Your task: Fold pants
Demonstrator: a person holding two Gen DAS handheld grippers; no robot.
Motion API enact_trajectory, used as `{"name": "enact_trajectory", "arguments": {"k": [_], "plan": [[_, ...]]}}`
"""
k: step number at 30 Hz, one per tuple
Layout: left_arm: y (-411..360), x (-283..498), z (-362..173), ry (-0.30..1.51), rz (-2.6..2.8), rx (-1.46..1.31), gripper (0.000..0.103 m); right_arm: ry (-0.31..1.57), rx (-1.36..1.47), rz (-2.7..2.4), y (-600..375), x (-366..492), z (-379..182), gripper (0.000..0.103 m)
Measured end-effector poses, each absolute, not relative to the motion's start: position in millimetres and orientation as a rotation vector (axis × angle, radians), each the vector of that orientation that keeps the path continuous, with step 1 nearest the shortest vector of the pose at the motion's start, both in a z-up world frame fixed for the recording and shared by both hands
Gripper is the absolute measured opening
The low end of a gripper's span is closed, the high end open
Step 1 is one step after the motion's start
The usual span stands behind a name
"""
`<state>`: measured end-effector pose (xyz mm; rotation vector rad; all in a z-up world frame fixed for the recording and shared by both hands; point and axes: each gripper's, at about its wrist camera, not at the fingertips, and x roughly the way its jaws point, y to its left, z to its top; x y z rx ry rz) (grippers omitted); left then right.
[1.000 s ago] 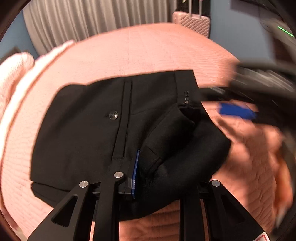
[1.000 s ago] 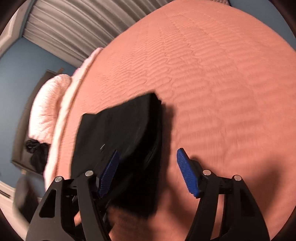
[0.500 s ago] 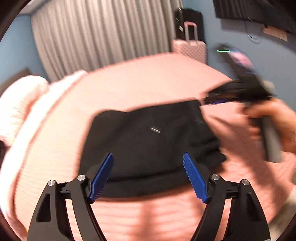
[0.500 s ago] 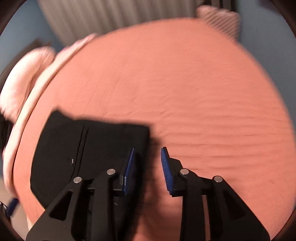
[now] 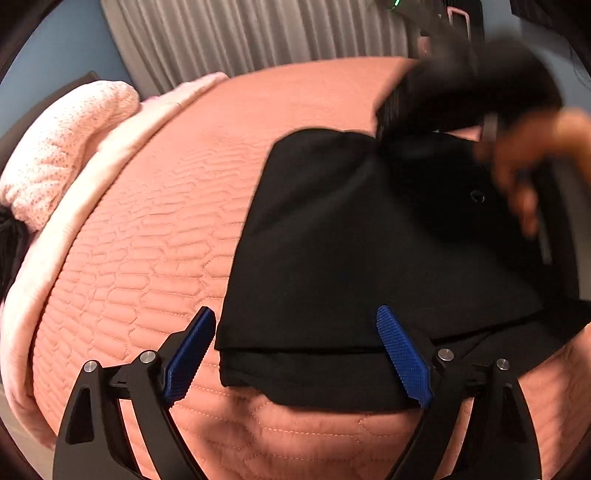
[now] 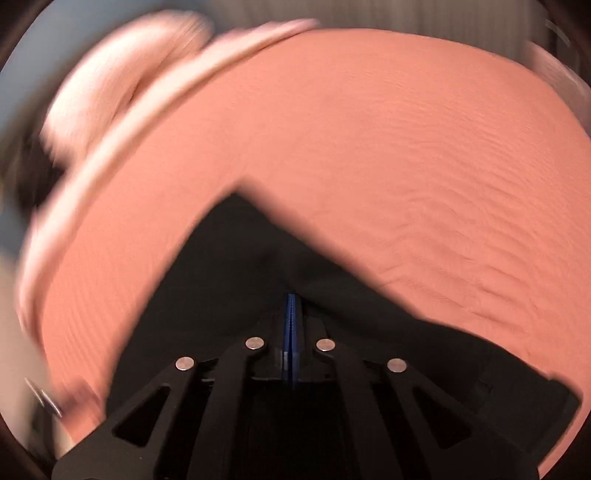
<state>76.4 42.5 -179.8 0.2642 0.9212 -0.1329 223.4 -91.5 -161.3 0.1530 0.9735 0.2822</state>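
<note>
On the bed (image 5: pixel 155 236), folded black pants (image 5: pixel 351 251) sit centre-right of frame, soft & floppy, best gripped at an edge; left tool (image 5: pixel 299 362) w/ fingers apart, right tool (image 6: pixel 291 332) together, seemingly pinching pants.

A bed (image 5: pixel 155 236) with a salmon quilted cover fills the room. Pale pink knitted pillow (image 5: pixel 62 155) lies at its left edge. Grey pleated curtains (image 5: pixel 258 33) hang behind, beside a blue wall (image 5: pixel 55 48).
</note>
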Motion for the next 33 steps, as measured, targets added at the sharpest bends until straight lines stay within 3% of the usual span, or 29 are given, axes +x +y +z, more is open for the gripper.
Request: {"name": "enact_trajectory", "arguments": {"k": [4,5,8,11,14,15,19,20,22,24,25,27,28,33], "plan": [[44.7,68.6,-180.4,0.904,-0.14,0.241,0.087,1.048,-0.049,0.297,-78.6,232.5,-183.6,0.0],[48.2,67.5,-177.2,0.903,-0.146,0.22,0.087,1.039,0.13,0.254,-105.7,239.4,-181.3,0.0],[72.4,62.9,-159.6,0.865,-0.119,0.191,0.087,0.919,0.249,0.313,-107.4,223.9,-147.4,0.003],[95.8,66.6,-143.2,0.842,-0.073,0.154,0.087,1.021,-0.04,0.239,-95.4,220.9,-173.7,0.0],[110.7,90.6,-124.1,0.839,-0.072,0.124,0.087,0.979,0.213,0.123,-159.2,187.9,-163.7,0.001],[112.0,102.1,-116.0,0.82,-0.075,0.12,0.087,0.951,0.245,0.116,-168.9,171.5,-155.7,0.006],[89.5,161.4,-102.0,0.836,-0.122,0.088,0.087,1.026,0.152,0.188,-175.1,131.2,-171.8,0.005],[74.0,181.2,-105.5,0.858,-0.151,0.087,0.087,1.04,0.173,0.178,-194.2,124.4,-187.7,0.0],[42.5,220.4,-132.4,0.961,-0.168,0.154,0.087,1.023,0.349,0.138,-220.6,113.7,-185.6,0.0],[21.4,251.9,-177.2,1.106,-0.114,0.279,0.088,0.942,0.349,0.141,-226.7,98.2,-158.4,0.006],[21.7,257.3,-186.0,1.089,-0.112,0.278,0.096,0.909,0.265,0.144,-224.7,89.4,-153.1,0.005],[29.4,265.6,-187.6,1.084,-0.1,0.244,0.098,1.008,0.169,0.088,-235.2,93.3,-176.5,0.001],[34.7,270.1,-186.4,1.107,-0.11,0.205,0.098,0.999,0.272,0.115,-255.0,88.4,-181.2,0.0],[65.2,264.6,-143.8,0.978,0.046,0.116,0.095,0.885,0.334,0.139,-249.0,93.8,-129.6,0.007]]}}
